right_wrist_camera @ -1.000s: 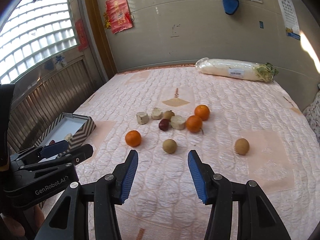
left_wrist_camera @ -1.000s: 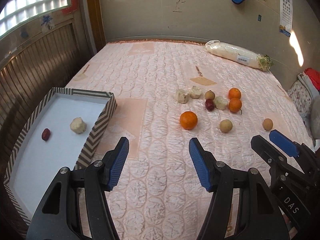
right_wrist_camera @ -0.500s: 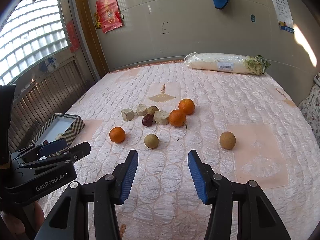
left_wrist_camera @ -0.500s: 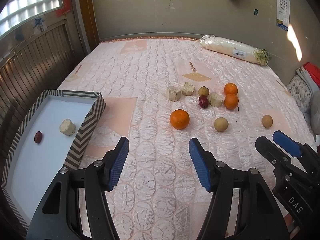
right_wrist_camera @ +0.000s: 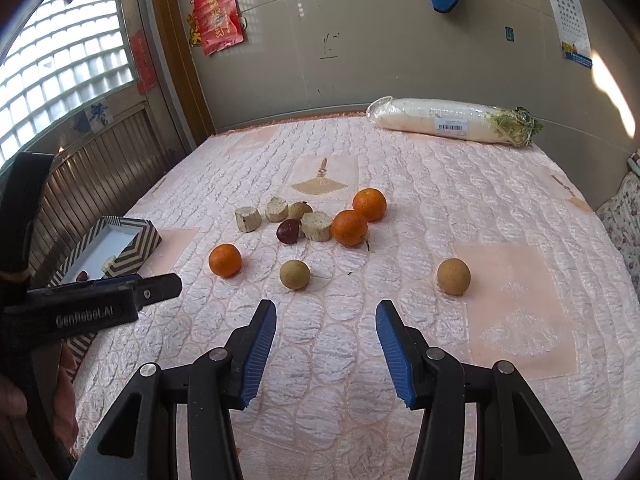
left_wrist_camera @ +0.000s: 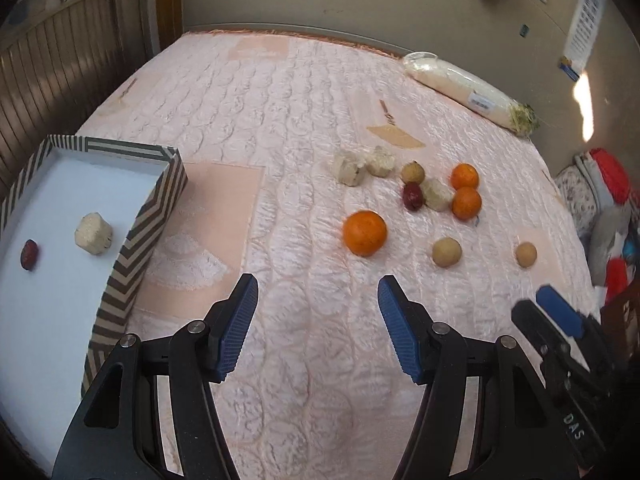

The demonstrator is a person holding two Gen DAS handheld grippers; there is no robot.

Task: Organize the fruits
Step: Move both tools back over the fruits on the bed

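Fruits lie on a pink quilted bed: a near orange, two more oranges, two tan round fruits, a dark red fruit and several beige chunks. A striped tray at the left holds a beige chunk and a red fruit. My left gripper is open and empty, short of the near orange. My right gripper is open and empty, short of the tan fruits.
A wrapped white radish lies at the far edge by the wall. Wooden panelling runs along the left. Clothes pile at the right edge. Each gripper shows in the other's view.
Both grippers have moved forward toward the fruits, which now look nearer. The left view has tilted down. Jaws stay open; nothing was picked up.
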